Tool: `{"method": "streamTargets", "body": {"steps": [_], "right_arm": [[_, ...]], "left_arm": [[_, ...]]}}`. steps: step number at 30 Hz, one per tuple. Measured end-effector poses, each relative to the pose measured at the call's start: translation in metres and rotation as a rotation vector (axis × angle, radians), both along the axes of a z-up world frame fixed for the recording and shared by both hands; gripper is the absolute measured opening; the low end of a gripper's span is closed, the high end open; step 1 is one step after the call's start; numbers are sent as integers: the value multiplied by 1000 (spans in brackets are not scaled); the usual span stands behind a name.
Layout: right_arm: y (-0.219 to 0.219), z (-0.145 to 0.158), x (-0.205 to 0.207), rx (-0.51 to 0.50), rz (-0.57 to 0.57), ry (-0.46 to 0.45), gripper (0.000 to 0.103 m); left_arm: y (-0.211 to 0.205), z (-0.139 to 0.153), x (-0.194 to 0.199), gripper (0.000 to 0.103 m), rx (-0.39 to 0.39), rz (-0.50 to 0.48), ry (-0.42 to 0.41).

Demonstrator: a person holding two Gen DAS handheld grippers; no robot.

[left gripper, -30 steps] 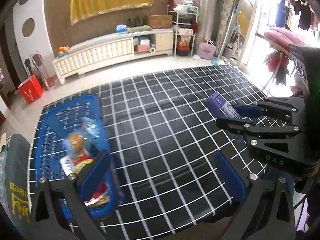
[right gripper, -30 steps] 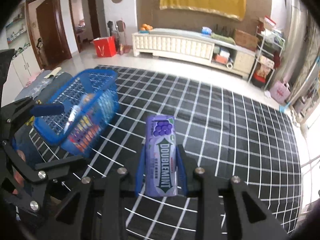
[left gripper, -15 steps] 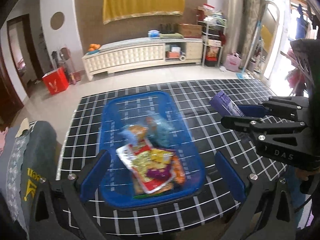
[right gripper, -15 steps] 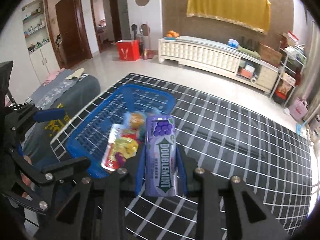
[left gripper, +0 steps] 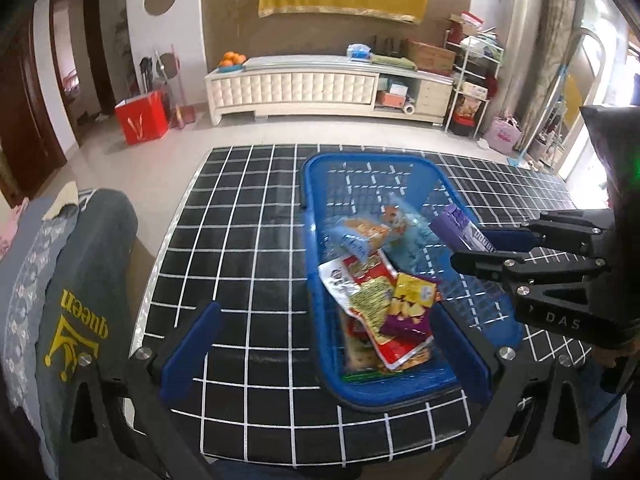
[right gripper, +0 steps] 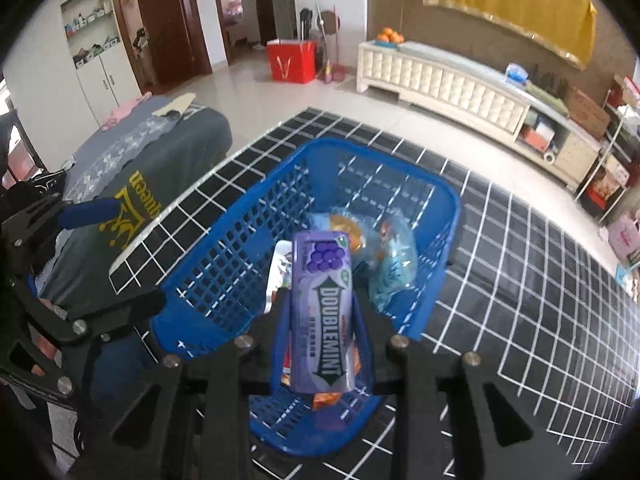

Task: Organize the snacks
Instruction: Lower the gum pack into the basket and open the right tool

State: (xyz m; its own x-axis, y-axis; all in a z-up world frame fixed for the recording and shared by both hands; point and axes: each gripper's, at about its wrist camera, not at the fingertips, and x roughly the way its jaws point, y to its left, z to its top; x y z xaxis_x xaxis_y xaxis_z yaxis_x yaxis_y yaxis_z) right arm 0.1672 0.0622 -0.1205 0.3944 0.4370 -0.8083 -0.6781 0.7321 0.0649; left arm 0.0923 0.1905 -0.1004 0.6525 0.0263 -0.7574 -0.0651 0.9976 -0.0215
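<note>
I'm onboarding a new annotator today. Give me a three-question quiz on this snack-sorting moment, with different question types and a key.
1. True or false: the right claw is shut on the purple Doublemint gum pack.
2. Multiple choice: the left claw is A) shut on a snack bag, B) open and holding nothing, C) out of view.
3. Fill in: the gum pack is held above the ____, which already holds several snack packets.

Key: 1 true; 2 B; 3 blue plastic basket.
</note>
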Motion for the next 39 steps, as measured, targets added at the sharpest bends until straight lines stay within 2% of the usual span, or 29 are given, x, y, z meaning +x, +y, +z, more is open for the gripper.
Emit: {"method": "streamTargets", "body": {"steps": [7,12,15,19,23,32,34,35,36,38,39], "right_arm": [[19,-31,17,-89,17,54,34],[36,-53,29,-217,49,72,34],[41,-57,30,-276,56,23,34],[42,-59,26,-285,86,23,34],[49,-66,18,-336,130,8,34],[53,-70,16,-389,117,8,35],[52,-68,13,-401,118,-12,38],[52,-66,11,-405,122,-27,44],[51,-63,9,-401,118,-39,58],[45,-53,6,-370,104,-71,72],[41,-47,3,-358,93,-91,73]], "left_arm": [[15,-21,14,103,-41,25,34],[21,-30,21,103,-55,34,41],[23,-37,24,103,-61,39,53],[25,-43,28,103,-69,53,68],[25,-44,27,103,-82,60,69],[25,-42,22,103,-77,67,73],[25,-42,20,103,-72,71,74],[25,-42,20,103,-72,72,74],[26,-42,19,103,-75,74,73],[24,-40,17,103,-80,76,70],[23,-39,17,103,-80,78,68]]}}
